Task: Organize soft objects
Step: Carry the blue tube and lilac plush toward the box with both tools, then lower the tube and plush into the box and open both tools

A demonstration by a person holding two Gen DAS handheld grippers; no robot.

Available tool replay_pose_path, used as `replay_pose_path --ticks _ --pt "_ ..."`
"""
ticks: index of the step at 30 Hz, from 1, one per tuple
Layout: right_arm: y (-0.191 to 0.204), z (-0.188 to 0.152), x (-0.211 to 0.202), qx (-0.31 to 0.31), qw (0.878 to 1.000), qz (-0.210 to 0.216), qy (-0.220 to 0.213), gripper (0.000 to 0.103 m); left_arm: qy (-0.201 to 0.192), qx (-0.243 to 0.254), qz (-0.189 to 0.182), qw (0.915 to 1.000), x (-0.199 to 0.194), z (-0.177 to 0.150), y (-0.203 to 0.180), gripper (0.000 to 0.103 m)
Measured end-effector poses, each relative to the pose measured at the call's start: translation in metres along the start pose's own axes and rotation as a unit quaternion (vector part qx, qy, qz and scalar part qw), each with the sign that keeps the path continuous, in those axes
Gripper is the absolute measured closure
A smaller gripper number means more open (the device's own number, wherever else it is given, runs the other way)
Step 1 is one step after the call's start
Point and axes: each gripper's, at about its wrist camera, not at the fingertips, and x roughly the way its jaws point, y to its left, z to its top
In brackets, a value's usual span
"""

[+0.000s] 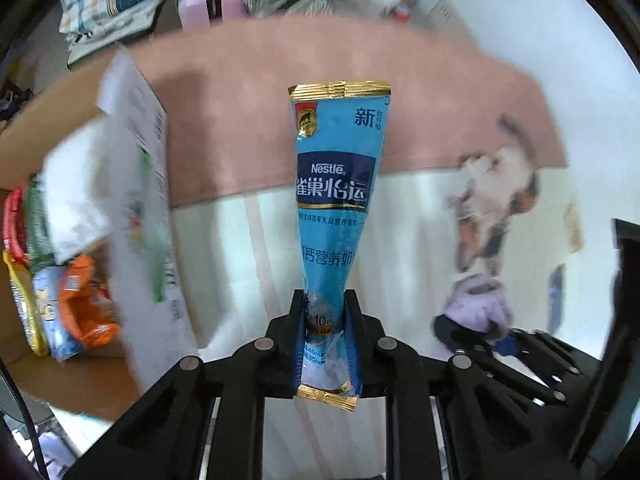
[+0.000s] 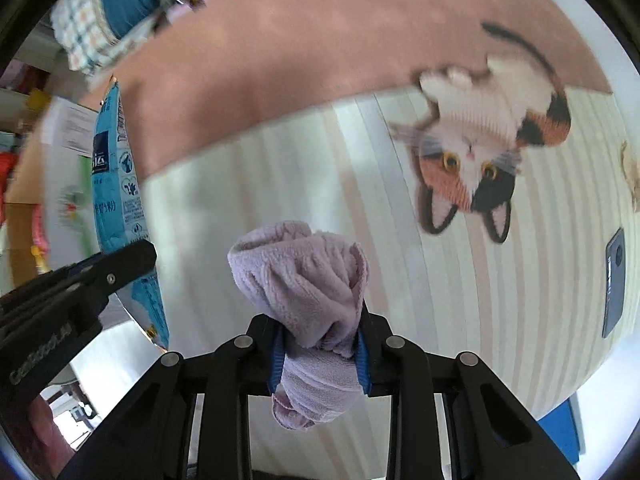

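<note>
My left gripper [image 1: 326,300] is shut on a blue Nestle milk powder pouch [image 1: 338,184], held upright above the bed; the pouch also shows in the right wrist view [image 2: 120,184]. My right gripper [image 2: 320,324] is shut on a lilac fleece cloth [image 2: 304,276], bunched between the jaws; it also shows in the left wrist view [image 1: 478,304] at the lower right. An open cardboard box [image 1: 48,128] at the left holds several snack packets [image 1: 80,308].
The bed has a pink blanket [image 2: 304,52] and a striped cream sheet [image 2: 280,168] with a cat picture [image 2: 484,140]. A dark phone [image 2: 614,280] lies at the right. Folded plaid bedding [image 1: 104,4] is piled at the far left.
</note>
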Motion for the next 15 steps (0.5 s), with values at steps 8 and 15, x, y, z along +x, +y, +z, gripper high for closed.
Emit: replay_pose_path --ticks 8,15 --pt "0.110 0.004 -0.084 -0.055 0.994 0.082 -0.050 0.073 -0.090 -0.026 -0.013 0.9955 -0.133 -0.016 0.065 0.088" --pt "0.233 0.004 -0.092 -0.107 0.989 0.083 -0.054 0.073 -0.087 -0.075 0.073 0.9907 -0.150 -0.032 0.181 0.088"
